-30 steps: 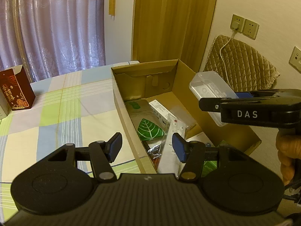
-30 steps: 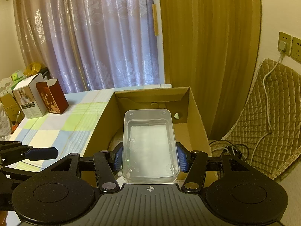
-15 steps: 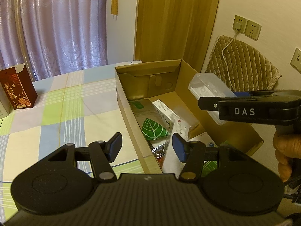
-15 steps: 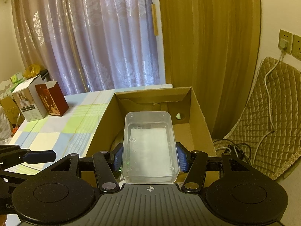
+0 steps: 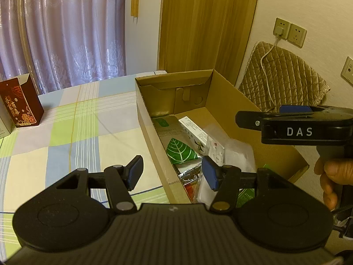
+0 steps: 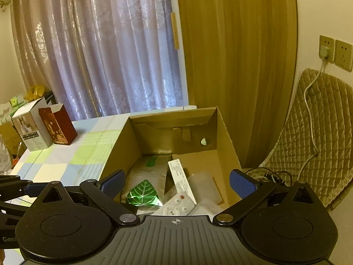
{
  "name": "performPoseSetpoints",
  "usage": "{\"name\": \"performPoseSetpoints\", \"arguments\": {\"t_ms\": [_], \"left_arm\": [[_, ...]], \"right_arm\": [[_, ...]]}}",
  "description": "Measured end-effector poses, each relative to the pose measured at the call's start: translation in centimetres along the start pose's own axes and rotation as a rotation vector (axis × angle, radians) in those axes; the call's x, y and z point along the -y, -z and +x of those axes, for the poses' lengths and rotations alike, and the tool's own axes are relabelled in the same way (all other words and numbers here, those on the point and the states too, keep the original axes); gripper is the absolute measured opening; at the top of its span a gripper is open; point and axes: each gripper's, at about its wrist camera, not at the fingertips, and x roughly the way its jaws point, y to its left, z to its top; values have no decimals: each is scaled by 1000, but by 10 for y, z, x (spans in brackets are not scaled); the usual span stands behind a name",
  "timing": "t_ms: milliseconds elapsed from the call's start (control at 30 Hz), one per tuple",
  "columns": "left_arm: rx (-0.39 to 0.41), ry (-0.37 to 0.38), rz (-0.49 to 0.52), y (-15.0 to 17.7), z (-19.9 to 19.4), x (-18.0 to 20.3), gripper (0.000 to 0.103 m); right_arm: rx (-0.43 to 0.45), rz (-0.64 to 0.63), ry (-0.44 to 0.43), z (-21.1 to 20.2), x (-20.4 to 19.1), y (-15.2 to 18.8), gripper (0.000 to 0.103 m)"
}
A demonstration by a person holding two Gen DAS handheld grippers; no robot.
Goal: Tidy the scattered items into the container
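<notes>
Your right gripper point(image 6: 176, 184) sits low in the right wrist view, its blue-padded jaws spread wide and holding nothing, poised above the open brown cardboard box point(image 6: 225, 130) at centre frame. Inside the box lie a shiny green leaf-patterned packet point(image 6: 143, 195), a white remote control with a red button point(image 6: 176, 207), a long white printed carton point(image 6: 181, 178), a pale pouch with a green mark point(image 6: 150, 167) and a clear plastic tub point(image 6: 203, 187), which is hard to make out against the cardboard.

Your left gripper point(image 5: 172, 172) fills the bottom of the left wrist view, jaws also parted and empty, straddling the box's near wall, with the checked pastel tablecloth point(image 5: 66, 137) to the left.

The cloth around the box looks bare. A dark red patterned carton point(image 5: 21, 101) stands at far left, beside a white carton point(image 6: 30, 130); whether these count as scattered items you cannot tell. The tidying appears nearly or fully done.
</notes>
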Motion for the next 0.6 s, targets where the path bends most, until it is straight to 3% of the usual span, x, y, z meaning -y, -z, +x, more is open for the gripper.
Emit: {"name": "performPoseSetpoints", "arguments": {"t_ms": [600], "left_arm": [[4, -2, 0, 1, -3, 4, 53]], "right_arm": [[-21, 5, 2, -8, 3, 4, 103]]}}
